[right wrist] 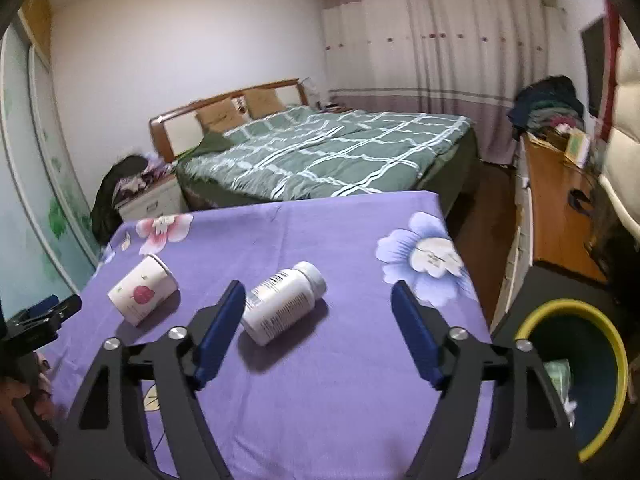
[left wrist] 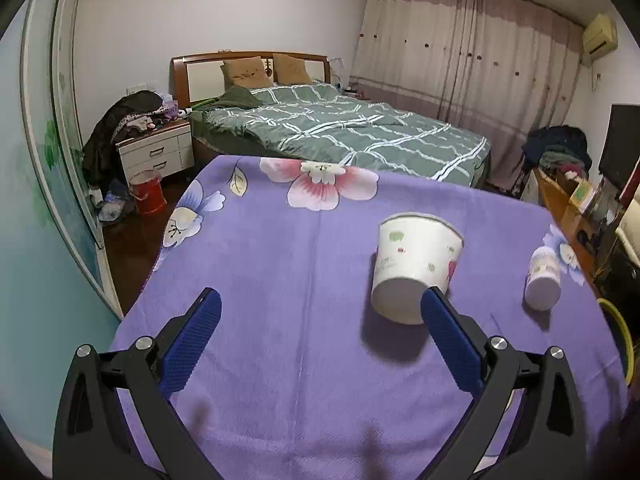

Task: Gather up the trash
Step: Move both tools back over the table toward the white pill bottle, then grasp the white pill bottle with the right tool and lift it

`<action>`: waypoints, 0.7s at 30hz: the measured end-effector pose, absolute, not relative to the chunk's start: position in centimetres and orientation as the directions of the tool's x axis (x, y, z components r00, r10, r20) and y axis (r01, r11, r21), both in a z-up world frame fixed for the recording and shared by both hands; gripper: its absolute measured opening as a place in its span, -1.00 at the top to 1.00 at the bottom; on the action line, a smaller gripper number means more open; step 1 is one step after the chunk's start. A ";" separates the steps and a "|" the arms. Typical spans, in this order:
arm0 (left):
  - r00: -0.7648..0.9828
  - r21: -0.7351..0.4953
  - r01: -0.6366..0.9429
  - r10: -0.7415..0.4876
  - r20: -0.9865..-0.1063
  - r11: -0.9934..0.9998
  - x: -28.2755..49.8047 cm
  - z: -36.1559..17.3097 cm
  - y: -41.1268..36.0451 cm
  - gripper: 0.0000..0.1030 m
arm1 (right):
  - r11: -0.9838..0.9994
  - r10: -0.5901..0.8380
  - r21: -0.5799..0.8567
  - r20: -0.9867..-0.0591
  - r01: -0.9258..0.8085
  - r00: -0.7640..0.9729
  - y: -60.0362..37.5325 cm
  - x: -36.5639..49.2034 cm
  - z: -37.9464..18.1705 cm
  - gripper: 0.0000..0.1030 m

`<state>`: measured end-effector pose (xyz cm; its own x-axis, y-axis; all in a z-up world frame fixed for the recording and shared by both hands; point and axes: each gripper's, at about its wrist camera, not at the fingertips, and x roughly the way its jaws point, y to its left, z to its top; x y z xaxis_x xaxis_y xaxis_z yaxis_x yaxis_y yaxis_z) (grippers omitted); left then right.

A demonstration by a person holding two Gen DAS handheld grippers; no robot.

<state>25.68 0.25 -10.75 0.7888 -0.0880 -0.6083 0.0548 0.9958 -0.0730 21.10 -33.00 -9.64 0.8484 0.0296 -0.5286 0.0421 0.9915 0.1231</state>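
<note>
Here, the left gripper [left wrist: 318,312] hovers over the purple flowered tabletop [left wrist: 280,280] with its jaws spread wide and nothing between them; the right-hand blue pad overlaps the base of a tipped paper cup [left wrist: 414,266], though whether it touches the cup cannot be told. The right gripper [right wrist: 320,306] likewise has its jaws wide apart and gripping nothing, the white pill bottle [right wrist: 286,302] lying on its side just beside the left-hand blade, its cap pointing away toward the bed. Both pieces of trash lie on the cloth, the cup to the left of the bottle, near each other but apart. A dark bin with a yellow rim [right wrist: 576,376] stands on the floor off the tabletop's right edge, something pale showing inside it. Beyond the tabletop lies a bed with a green checked quilt [left wrist: 340,128], with drawn curtains [left wrist: 472,44] behind it.
</note>
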 end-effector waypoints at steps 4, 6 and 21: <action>0.795 -0.084 0.059 -0.098 -0.599 0.995 25.5 -10.6 0.1 -0.91 | 0.996 0.079 0.078 -0.582 -0.042 0.809 -31.7 24.1 -10.8 -0.64; 0.801 -0.090 0.051 -0.094 -0.592 0.995 25.3 -10.5 0.4 -0.91 | 0.993 0.115 0.071 -0.606 -0.091 0.787 -31.3 25.5 -11.3 -0.71; 0.796 -0.109 0.039 -0.097 -0.597 0.993 25.2 -10.5 0.4 -0.91 | 0.960 0.230 0.073 -0.758 -0.270 0.611 -30.3 32.4 -15.7 -0.87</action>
